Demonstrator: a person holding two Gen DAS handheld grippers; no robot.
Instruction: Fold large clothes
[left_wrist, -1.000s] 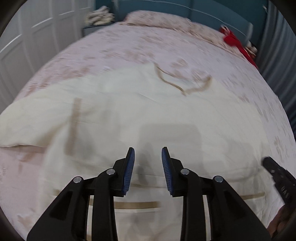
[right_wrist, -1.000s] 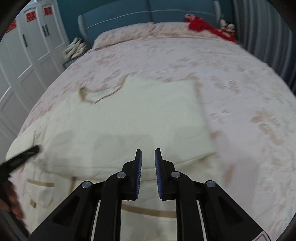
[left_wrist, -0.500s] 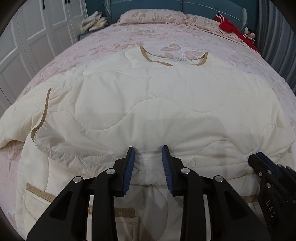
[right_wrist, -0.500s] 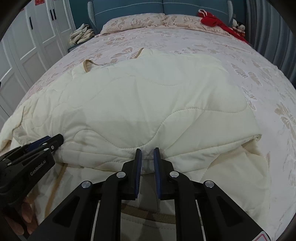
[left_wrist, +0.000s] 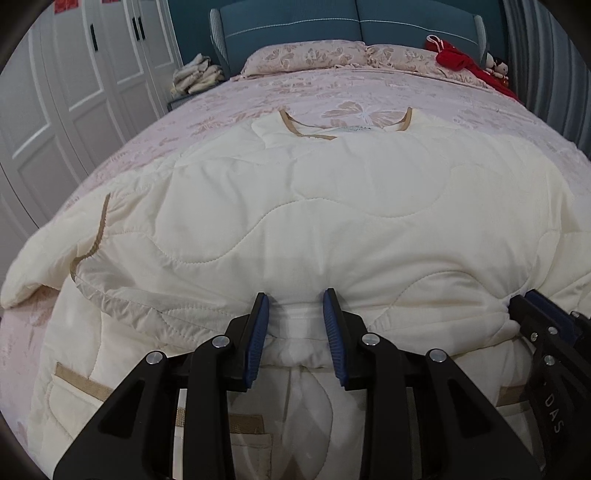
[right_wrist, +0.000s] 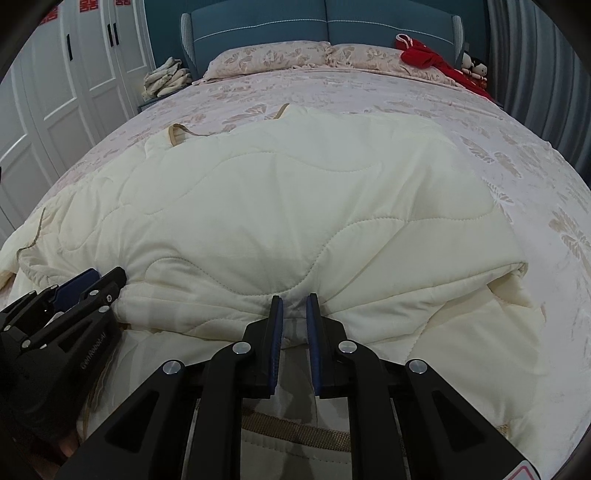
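A large cream quilted jacket (left_wrist: 314, 206) with tan trim lies spread on the bed, collar toward the headboard; it also shows in the right wrist view (right_wrist: 280, 206). Its upper layer is folded over a lower layer with tan-edged pockets. My left gripper (left_wrist: 295, 306) has its jaws around a bunch of the folded edge, near the middle. My right gripper (right_wrist: 294, 306) has its jaws pinched on the same edge further right. Each gripper shows in the other's view: the right gripper (left_wrist: 535, 317) and the left gripper (right_wrist: 92, 284).
The bed (left_wrist: 369, 96) has a pink floral cover and two pillows (right_wrist: 266, 55) at a blue headboard. Red fabric and dolls (right_wrist: 436, 59) lie at the far right. Folded cloths (left_wrist: 195, 75) sit on a stand by white wardrobes (left_wrist: 74, 74). Grey curtains (right_wrist: 535, 55) hang right.
Both grippers have come down from above the jacket to its folded near edge and now grip it. The view has steadied and dropped lower.
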